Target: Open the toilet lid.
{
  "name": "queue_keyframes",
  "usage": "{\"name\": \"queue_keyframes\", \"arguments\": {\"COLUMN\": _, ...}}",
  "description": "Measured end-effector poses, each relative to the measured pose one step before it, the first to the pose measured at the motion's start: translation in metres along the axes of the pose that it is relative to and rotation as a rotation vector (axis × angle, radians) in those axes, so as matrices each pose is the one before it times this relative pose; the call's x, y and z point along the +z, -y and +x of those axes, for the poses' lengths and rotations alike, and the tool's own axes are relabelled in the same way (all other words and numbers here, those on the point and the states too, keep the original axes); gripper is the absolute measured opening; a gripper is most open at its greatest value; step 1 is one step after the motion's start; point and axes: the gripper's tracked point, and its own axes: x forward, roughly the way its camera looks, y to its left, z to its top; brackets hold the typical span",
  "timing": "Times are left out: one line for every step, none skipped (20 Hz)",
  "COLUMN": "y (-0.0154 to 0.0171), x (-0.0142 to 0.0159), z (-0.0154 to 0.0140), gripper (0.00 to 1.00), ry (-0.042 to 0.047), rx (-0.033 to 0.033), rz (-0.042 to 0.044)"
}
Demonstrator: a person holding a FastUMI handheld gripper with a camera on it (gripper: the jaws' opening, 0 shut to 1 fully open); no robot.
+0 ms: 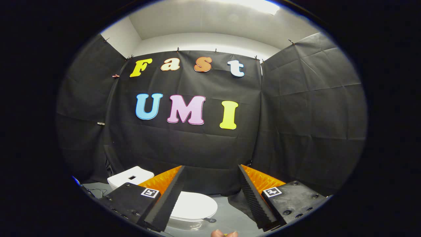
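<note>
A white toilet stands low ahead of me, its lid lying flat and closed over the bowl. Its white tank rises behind the left finger, next to the black cloth wall. My gripper hangs above the toilet, open, with a wide gap and nothing held. The left finger overlaps the lid's left side in the view; the right finger is off to the lid's right. A small dark piece sits at the lid's near right rim.
Black cloth walls close the booth on three sides just beyond the toilet. A grey floor lies to the right of the bowl. Fingertips of a person's hand show between the fingers at the near side.
</note>
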Motion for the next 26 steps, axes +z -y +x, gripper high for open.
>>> {"name": "queue_keyframes", "arguments": {"y": 0.00014, "x": -0.00007, "z": -0.00026, "gripper": 0.99, "ry": -0.00065, "rx": 0.00004, "rz": 0.00015}}
{"name": "queue_keyframes", "arguments": {"y": 0.00006, "x": -0.00039, "z": 0.00002, "gripper": 0.99, "ry": -0.00133, "rx": 0.00098, "rz": -0.00037}}
{"name": "queue_keyframes", "arguments": {"y": 0.00014, "x": -0.00093, "z": 0.00029, "gripper": 0.99, "ry": -0.00164, "rx": -0.00125, "rz": -0.00088}}
{"name": "queue_keyframes", "arguments": {"y": 0.00037, "x": 0.00014, "z": 0.00010, "gripper": 0.99, "ry": -0.00058, "rx": -0.00134, "rz": 0.00018}}
{"name": "queue_keyframes", "arguments": {"y": -0.00024, "x": 0.00034, "z": 0.00001, "gripper": 0.99, "ry": -0.00035, "rx": 0.00056, "rz": 0.00057}}
{"name": "queue_keyframes", "arguments": {"y": -0.00043, "x": -0.00124, "z": 0.00031, "gripper": 0.99, "ry": -0.00201, "rx": 0.00081, "rz": 0.00005}}
{"name": "queue_keyframes", "arguments": {"y": -0.00097, "x": -0.00088, "z": 0.00072, "gripper": 0.99, "ry": -0.00194, "rx": 0.00064, "rz": -0.00023}}
{"name": "queue_keyframes", "arguments": {"y": -0.00015, "x": -0.00025, "z": -0.00066, "gripper": 0.98, "ry": 0.00076, "rx": 0.00019, "rz": 0.00085}}
{"name": "queue_keyframes", "arguments": {"y": 0.00019, "x": 0.00039, "z": 0.00034, "gripper": 0.99, "ry": 0.00238, "rx": -0.00025, "rz": 0.00099}}
{"name": "queue_keyframes", "arguments": {"y": 0.00037, "x": 0.00004, "z": 0.00091, "gripper": 0.99, "ry": 0.00338, "rx": -0.00265, "rz": 0.00045}}
{"name": "queue_keyframes", "arguments": {"y": -0.00011, "x": -0.00056, "z": 0.00038, "gripper": 0.99, "ry": 0.00204, "rx": -0.00158, "rz": -0.00032}}
{"name": "queue_keyframes", "arguments": {"y": 0.00008, "x": -0.00056, "z": 0.00113, "gripper": 0.99, "ry": 0.00241, "rx": -0.00088, "rz": 0.00064}}
{"name": "queue_keyframes", "arguments": {"y": 0.00034, "x": -0.00098, "z": 0.00058, "gripper": 0.99, "ry": 0.00177, "rx": -0.00162, "rz": 0.00241}}
{"name": "queue_keyframes", "arguments": {"y": 0.00057, "x": -0.00037, "z": 0.00119, "gripper": 0.99, "ry": 0.00343, "rx": -0.00199, "rz": 0.00272}}
{"name": "queue_keyframes", "arguments": {"y": 0.00102, "x": -0.00094, "z": 0.00099, "gripper": 0.99, "ry": 0.00555, "rx": -0.00324, "rz": 0.00250}}
{"name": "queue_keyframes", "arguments": {"y": 0.00121, "x": -0.00156, "z": 0.00138, "gripper": 0.98, "ry": 0.00580, "rx": -0.00173, "rz": 0.00398}}
{"name": "queue_keyframes", "arguments": {"y": -0.00096, "x": -0.00200, "z": 0.00100, "gripper": 0.98, "ry": 0.00406, "rx": 0.00479, "rz": 0.00467}}
{"name": "queue_keyframes", "arguments": {"y": -0.00114, "x": -0.00289, "z": 0.00205, "gripper": 0.99, "ry": 0.00335, "rx": 0.00615, "rz": 0.00327}}
{"name": "queue_keyframes", "arguments": {"y": 0.00019, "x": -0.00492, "z": 0.00118, "gripper": 0.99, "ry": 0.00025, "rx": 0.00358, "rz": -0.00087}}
{"name": "queue_keyframes", "arguments": {"y": 0.00188, "x": -0.00509, "z": 0.00245, "gripper": 0.98, "ry": 0.00349, "rx": -0.00299, "rz": -0.00313}}
{"name": "queue_keyframes", "arguments": {"y": 0.00238, "x": -0.00251, "z": 0.00361, "gripper": 0.98, "ry": 0.01199, "rx": -0.00186, "rz": -0.00202}}
{"name": "queue_keyframes", "arguments": {"y": -0.00087, "x": -0.00396, "z": 0.00260, "gripper": 0.98, "ry": 0.00555, "rx": 0.00186, "rz": -0.00562}}
{"name": "queue_keyframes", "arguments": {"y": 0.00184, "x": -0.00566, "z": 0.00353, "gripper": 0.98, "ry": 0.00335, "rx": -0.00699, "rz": -0.00629}}
{"name": "queue_keyframes", "arguments": {"y": 0.00081, "x": -0.00647, "z": 0.00305, "gripper": 0.98, "ry": 0.00522, "rx": -0.00069, "rz": -0.00343}}
{"name": "queue_keyframes", "arguments": {"y": -0.00078, "x": -0.00681, "z": 0.00119, "gripper": 0.98, "ry": 0.00423, "rx": 0.00054, "rz": -0.00607}}
{"name": "queue_keyframes", "arguments": {"y": 0.00171, "x": -0.00789, "z": 0.00333, "gripper": 0.98, "ry": 0.00288, "rx": -0.00439, "rz": -0.00754}}
